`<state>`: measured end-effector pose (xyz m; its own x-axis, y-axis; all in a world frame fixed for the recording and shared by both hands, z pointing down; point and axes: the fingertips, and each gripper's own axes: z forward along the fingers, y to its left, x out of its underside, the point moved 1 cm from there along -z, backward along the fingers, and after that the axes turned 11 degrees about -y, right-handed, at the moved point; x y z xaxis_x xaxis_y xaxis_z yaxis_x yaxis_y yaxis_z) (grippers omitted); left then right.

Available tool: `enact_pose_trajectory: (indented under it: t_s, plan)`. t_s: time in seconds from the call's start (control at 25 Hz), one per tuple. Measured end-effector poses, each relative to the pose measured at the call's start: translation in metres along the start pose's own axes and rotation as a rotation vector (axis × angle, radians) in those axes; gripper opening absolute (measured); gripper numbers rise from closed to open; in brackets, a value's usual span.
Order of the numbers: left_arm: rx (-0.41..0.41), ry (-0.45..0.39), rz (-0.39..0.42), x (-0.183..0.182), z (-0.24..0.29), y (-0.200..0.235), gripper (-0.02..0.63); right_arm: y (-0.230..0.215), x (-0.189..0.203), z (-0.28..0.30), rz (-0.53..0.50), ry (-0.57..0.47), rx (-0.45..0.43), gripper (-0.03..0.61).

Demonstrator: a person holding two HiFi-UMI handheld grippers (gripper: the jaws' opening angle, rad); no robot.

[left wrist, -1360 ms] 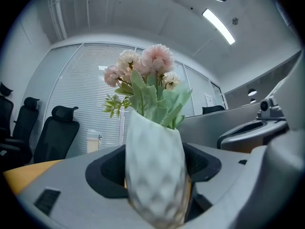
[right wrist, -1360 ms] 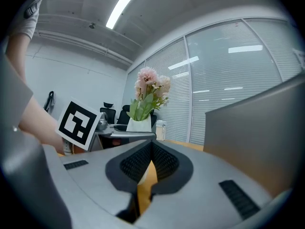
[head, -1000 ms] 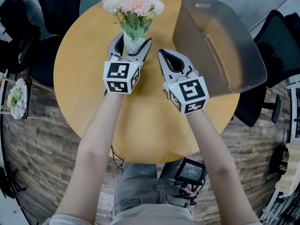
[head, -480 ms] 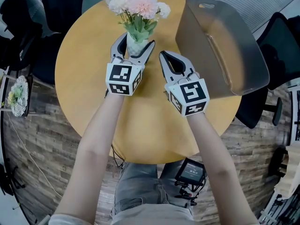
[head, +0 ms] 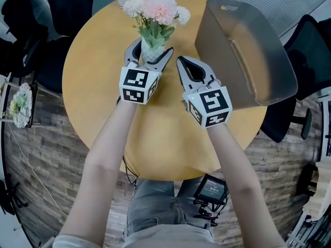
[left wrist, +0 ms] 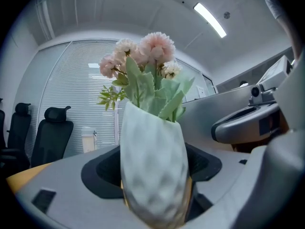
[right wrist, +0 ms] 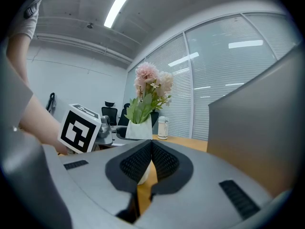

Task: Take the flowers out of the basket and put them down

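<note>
Pink flowers (head: 158, 9) are contained in a white vase (left wrist: 153, 171), which is set on the round worktop (head: 98, 61) near the grey basket (head: 269, 50), outside it. The vase is gripped between the jaws of the left hand-held gripper (head: 151, 48), held level. The right hand-held gripper (right wrist: 151, 144) is seen just beside it with its jaws closed on nothing.

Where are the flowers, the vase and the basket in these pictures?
Flowers (head: 160, 8): head view, on the big pink bloom.
Vase (left wrist: 152, 161): left gripper view, on its white belly.
Basket (head: 217, 40): head view, on its grey wall.
</note>
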<state>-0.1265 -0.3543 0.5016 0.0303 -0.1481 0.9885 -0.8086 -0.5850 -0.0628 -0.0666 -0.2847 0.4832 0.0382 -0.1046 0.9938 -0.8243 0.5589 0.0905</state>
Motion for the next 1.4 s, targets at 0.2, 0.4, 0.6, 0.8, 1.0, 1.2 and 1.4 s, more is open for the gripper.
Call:
enact_pose_trajectory:
  t_s: [0.2,0.4,0.6,0.8,1.0,1.2,1.4]
  plan:
    - [0.018,0.019,-0.003,0.003,0.001,0.000,0.410,0.002,0.000,0.002,-0.002,0.006,-0.007,0.025]
    - [0.003,0.031,-0.025,0.002,0.000,0.003,0.444,0.003,-0.003,0.002,-0.004,0.005,-0.012,0.025]
    - [0.004,0.027,-0.062,0.000,-0.006,0.006,0.462,0.004,-0.006,0.004,-0.007,0.007,-0.016,0.025]
    - [0.011,0.041,-0.067,-0.001,-0.017,0.002,0.462,0.001,-0.014,0.002,-0.017,0.011,-0.019,0.025]
    - [0.018,0.061,-0.074,-0.003,-0.030,-0.002,0.460,-0.002,-0.018,-0.001,0.010,0.008,-0.003,0.025]
    - [-0.008,0.069,-0.038,-0.012,-0.046,-0.004,0.460,0.006,-0.023,-0.005,0.023,0.007,-0.023,0.026]
    - [-0.033,0.064,-0.049,-0.024,-0.058,-0.007,0.460,0.007,-0.028,-0.011,0.030,0.016,-0.008,0.026]
